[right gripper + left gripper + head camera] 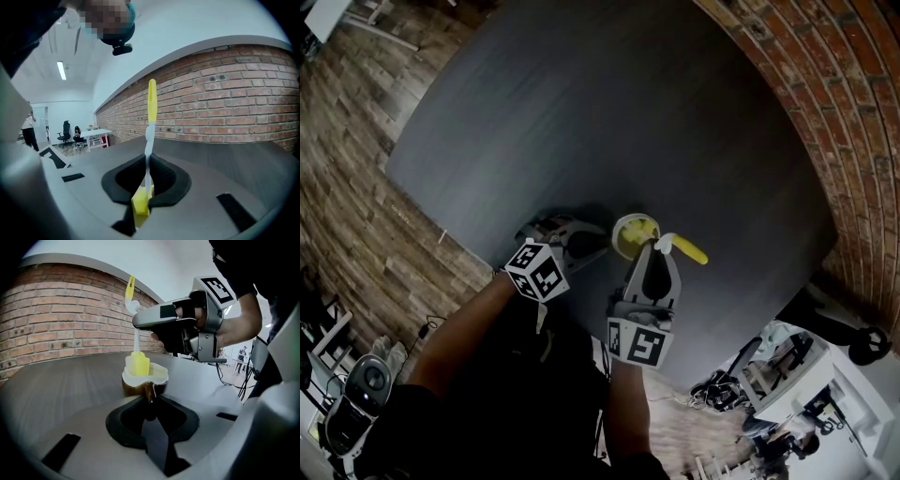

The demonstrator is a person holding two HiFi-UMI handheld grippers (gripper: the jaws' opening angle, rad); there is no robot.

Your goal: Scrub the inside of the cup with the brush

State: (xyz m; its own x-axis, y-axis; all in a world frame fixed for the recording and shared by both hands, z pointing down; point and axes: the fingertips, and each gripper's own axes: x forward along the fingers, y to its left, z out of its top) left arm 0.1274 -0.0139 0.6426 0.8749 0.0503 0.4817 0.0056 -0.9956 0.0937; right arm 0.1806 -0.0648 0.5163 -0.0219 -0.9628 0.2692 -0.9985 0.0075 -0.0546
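Note:
A brown cup [144, 382] with a white rim stands on the dark table [609, 112]. My left gripper [150, 401] is shut on the cup's handle at its near side. In the head view the cup [630, 234] sits between both grippers. The brush [139, 363] has its yellow head inside the cup, with its white stem rising straight up. My right gripper [148, 176] is shut on that stem, the yellow head [140, 204] below the jaws and the yellow handle end [152, 104] above. From the left gripper view the right gripper [161, 319] hovers over the cup.
A brick wall [825, 103] runs along the table's far right side. Wood-plank floor [356, 216] lies past the left edge. The table's near edge [469, 246] is close to my hands. Desks, chairs and cables [769, 375] stand at the lower right.

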